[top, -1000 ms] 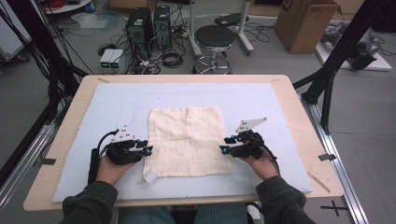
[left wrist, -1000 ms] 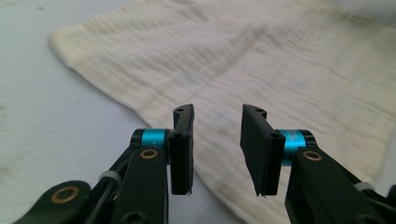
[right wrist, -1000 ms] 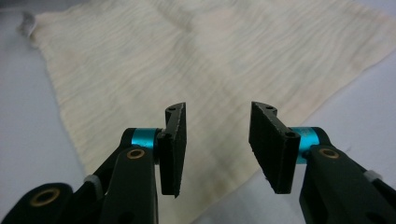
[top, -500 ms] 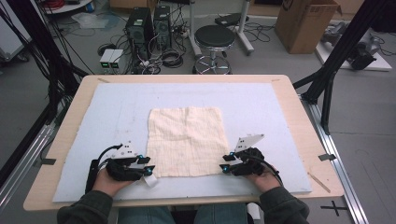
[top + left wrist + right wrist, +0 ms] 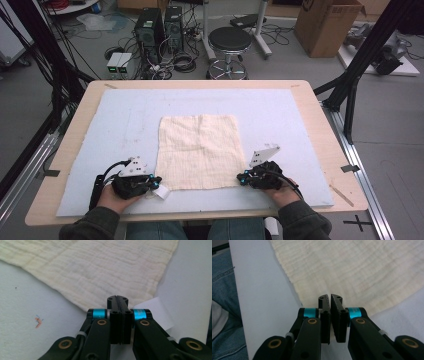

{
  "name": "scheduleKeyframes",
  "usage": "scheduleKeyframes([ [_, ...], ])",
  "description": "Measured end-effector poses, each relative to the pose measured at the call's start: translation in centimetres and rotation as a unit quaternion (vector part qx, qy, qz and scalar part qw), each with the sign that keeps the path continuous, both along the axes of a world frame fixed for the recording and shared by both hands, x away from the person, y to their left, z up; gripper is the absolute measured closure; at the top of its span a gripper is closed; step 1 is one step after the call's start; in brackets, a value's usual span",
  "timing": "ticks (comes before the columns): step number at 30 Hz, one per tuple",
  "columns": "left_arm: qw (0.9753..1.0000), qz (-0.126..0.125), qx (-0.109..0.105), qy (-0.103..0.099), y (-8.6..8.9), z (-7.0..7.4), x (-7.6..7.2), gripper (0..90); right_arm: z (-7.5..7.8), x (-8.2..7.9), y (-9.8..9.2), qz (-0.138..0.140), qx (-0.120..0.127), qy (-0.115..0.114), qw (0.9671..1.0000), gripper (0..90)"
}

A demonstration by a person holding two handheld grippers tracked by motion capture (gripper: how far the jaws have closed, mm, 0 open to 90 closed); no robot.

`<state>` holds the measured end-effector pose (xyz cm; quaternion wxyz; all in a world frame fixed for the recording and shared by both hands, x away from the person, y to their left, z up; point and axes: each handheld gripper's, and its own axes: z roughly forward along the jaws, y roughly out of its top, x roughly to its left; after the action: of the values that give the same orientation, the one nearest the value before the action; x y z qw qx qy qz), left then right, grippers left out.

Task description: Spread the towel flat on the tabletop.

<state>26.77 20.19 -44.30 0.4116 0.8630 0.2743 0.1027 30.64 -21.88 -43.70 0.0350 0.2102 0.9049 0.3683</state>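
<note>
A square cream cloth (image 5: 198, 150) lies flat on the pale blue mat (image 5: 280, 115), with a white tag (image 5: 161, 192) at its near left corner. My left gripper (image 5: 157, 186) sits at that corner. In the left gripper view its jaws are pressed together at the corner of the cloth (image 5: 100, 272), which they hide, and the tag (image 5: 155, 312) pokes out beside them. My right gripper (image 5: 241, 177) is at the near right corner. Its jaws are closed to a sliver over the corner of the cloth (image 5: 362, 270).
The mat covers a wooden table (image 5: 330, 150), whose near edge lies just behind both hands. Blue jeans (image 5: 224, 302) show past the mat's edge in the right gripper view. A stool (image 5: 229, 40), computers, cables and a cardboard box stand on the floor beyond the table.
Both grippers moved from the cloth's sides toward me and now rest at its two near corners. The cloth has stayed where it was.
</note>
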Motion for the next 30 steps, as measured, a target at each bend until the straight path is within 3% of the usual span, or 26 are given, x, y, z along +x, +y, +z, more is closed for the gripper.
scheduleKeyframes([
  [7,1.0000,-0.001,-0.007,0.005,0.2,0.0,-0.4,88.3,0.0,-0.3,-0.2,0.001,0.005,0.004,1.0000,84.8],
  [10,0.9998,0.001,-0.018,0.001,0.3,0.2,-0.3,83.5,0.1,-0.2,-0.3,-0.004,0.009,0.005,0.9999,77.0],
  [17,0.9983,0.025,-0.052,-0.010,0.6,1.1,0.2,71.1,1.0,0.3,-0.6,-0.027,0.046,-0.008,0.9985,63.3],
  [30,0.9959,0.055,-0.069,-0.019,1.4,2.5,1.3,56.8,2.2,2.3,-0.8,-0.060,0.076,-0.014,0.9952,38.8],
])
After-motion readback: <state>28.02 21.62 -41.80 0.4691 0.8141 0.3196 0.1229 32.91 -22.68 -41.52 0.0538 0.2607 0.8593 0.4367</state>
